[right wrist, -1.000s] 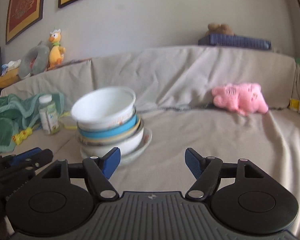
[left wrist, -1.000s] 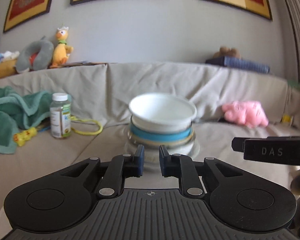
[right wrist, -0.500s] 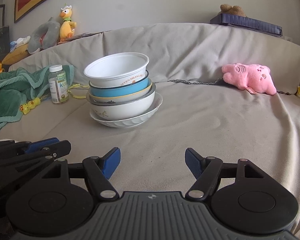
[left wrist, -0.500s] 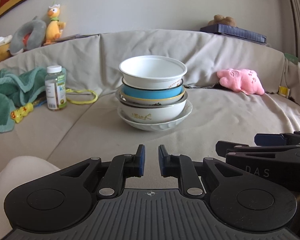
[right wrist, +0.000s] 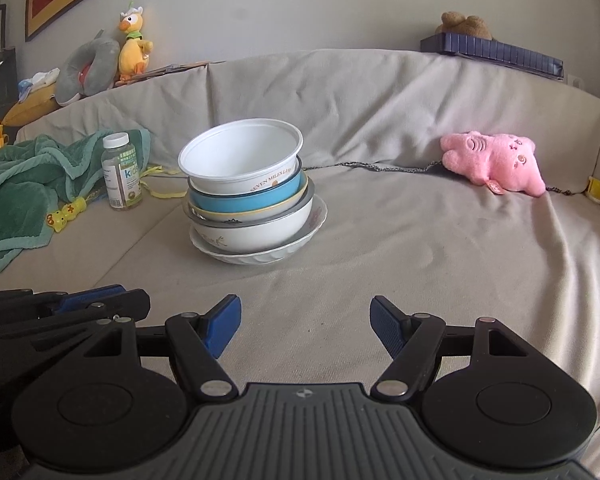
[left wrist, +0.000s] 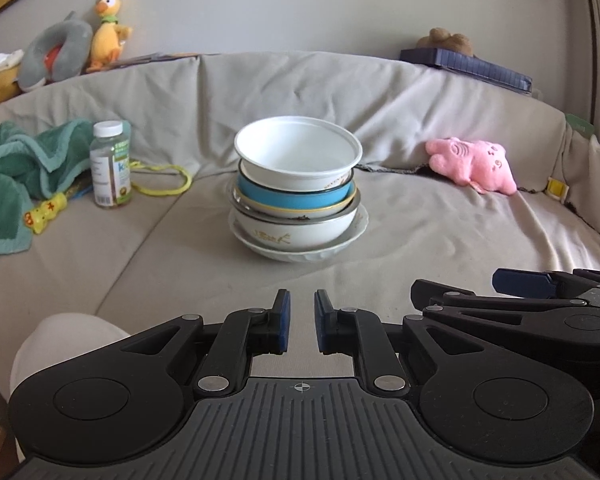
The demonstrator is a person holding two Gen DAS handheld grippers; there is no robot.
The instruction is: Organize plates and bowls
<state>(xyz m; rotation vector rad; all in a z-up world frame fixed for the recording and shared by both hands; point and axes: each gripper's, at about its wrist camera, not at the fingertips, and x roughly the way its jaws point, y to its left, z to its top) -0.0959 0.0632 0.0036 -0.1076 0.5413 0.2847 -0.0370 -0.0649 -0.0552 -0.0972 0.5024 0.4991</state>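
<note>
A stack of dishes stands on the beige sofa seat: a white paper bowl point(left wrist: 296, 152) on top, a blue bowl point(left wrist: 296, 198), a white patterned bowl point(left wrist: 292, 234), and a white plate point(left wrist: 300, 254) at the bottom. The stack also shows in the right wrist view, with the paper bowl point(right wrist: 240, 156) tilted on top. My left gripper point(left wrist: 299, 322) is nearly shut with a narrow gap, empty, well in front of the stack. My right gripper point(right wrist: 305, 326) is open and empty, also short of the stack, beside the left one.
A vitamin bottle point(left wrist: 111, 164), a green blanket point(left wrist: 16, 176), a yellow cord point(left wrist: 164, 178) and a small yellow toy point(left wrist: 46, 212) lie left of the stack. A pink plush pig point(left wrist: 474, 164) lies to the right. Plush toys point(left wrist: 108, 40) sit on the sofa back.
Both grippers have drawn back from the stack, which now looks smaller and farther off. The white paper bowl rests on top of the stack. The jaws have kept their openings.
</note>
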